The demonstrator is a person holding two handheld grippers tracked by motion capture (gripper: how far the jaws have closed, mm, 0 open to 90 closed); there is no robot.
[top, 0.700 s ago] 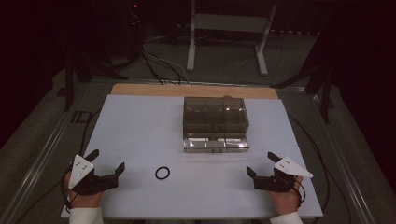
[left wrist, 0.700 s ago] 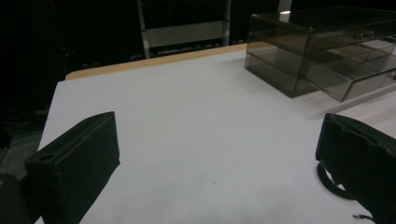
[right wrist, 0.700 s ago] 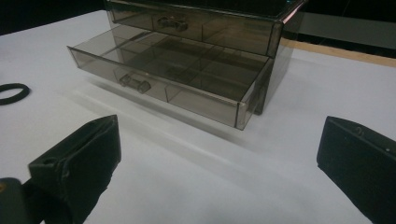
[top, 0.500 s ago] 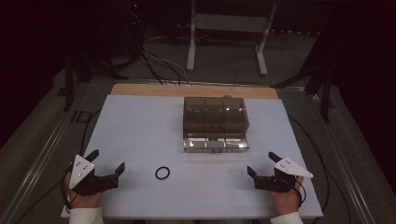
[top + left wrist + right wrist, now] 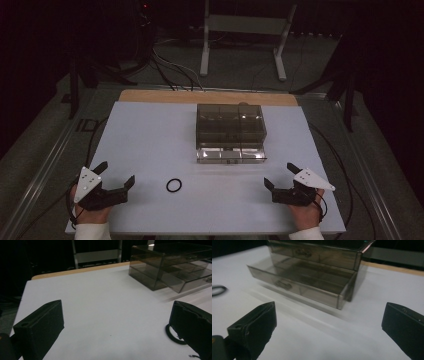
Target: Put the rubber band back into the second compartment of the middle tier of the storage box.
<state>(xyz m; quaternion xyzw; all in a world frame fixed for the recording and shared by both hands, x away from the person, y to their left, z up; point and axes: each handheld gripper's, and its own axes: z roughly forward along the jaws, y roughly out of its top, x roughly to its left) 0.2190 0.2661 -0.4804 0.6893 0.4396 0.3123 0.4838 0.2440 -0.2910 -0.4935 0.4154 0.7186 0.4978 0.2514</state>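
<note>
You've got the white table (image 5: 150, 135) with the smoked clear drawer box (image 5: 230, 125) sitting toward 12 o'clock, bottom drawer (image 5: 231, 154) pulled out. Your left gripper (image 5: 116, 175) at 8 o'clock and right gripper (image 5: 281, 175) at 4 o'clock are both released, nothing between the jaws. The black ring (image 5: 173, 185) lies flat at 6 o'clock, just beside the left gripper.
</note>
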